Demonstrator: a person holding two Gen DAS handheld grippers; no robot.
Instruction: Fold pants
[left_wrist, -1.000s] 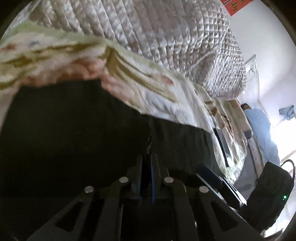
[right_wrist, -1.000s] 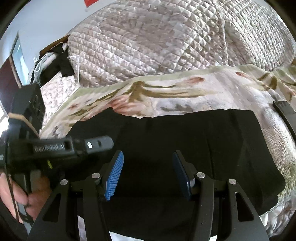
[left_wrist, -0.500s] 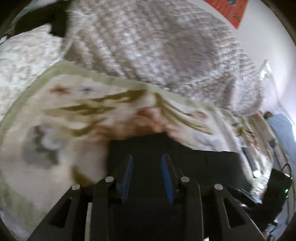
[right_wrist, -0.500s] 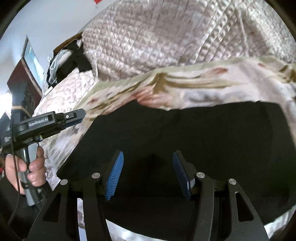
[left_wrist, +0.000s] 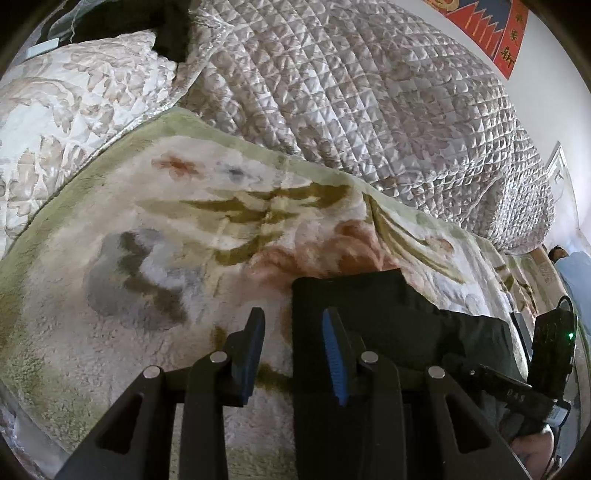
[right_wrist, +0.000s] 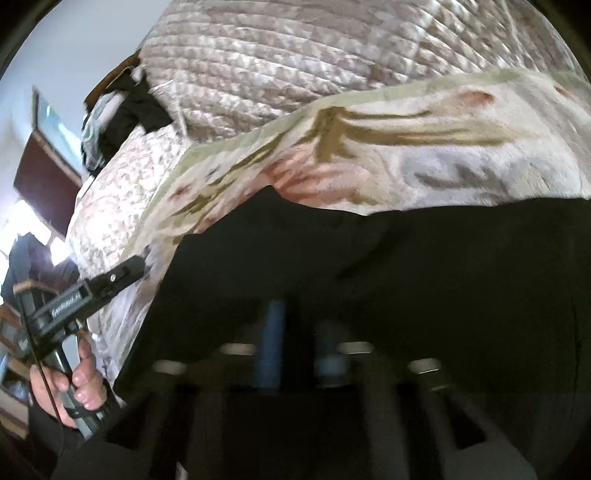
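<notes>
The black pants (left_wrist: 388, 317) lie folded on a floral fleece blanket (left_wrist: 155, 258) on the bed. In the left wrist view my left gripper (left_wrist: 293, 332) is open and empty, its blue pads straddling the pants' left edge. In the right wrist view the pants (right_wrist: 406, 266) fill the lower frame. My right gripper (right_wrist: 295, 332) is low over the black cloth, motion-blurred, its blue pads close together with a narrow gap; whether cloth is between them cannot be told. The left gripper also shows in the right wrist view (right_wrist: 133, 267), held in a hand beside the pants' left edge.
A quilted bedspread (left_wrist: 369, 103) is heaped behind the blanket. A patterned pillow (left_wrist: 66, 110) lies at the far left. The right gripper's body (left_wrist: 546, 354) and hand show at the right edge. A dark cabinet (right_wrist: 44, 184) stands left of the bed.
My left gripper has opened, let go of the pants and swung left to their edge. My right gripper's pads have closed in from wide open while dropping toward the cloth.
</notes>
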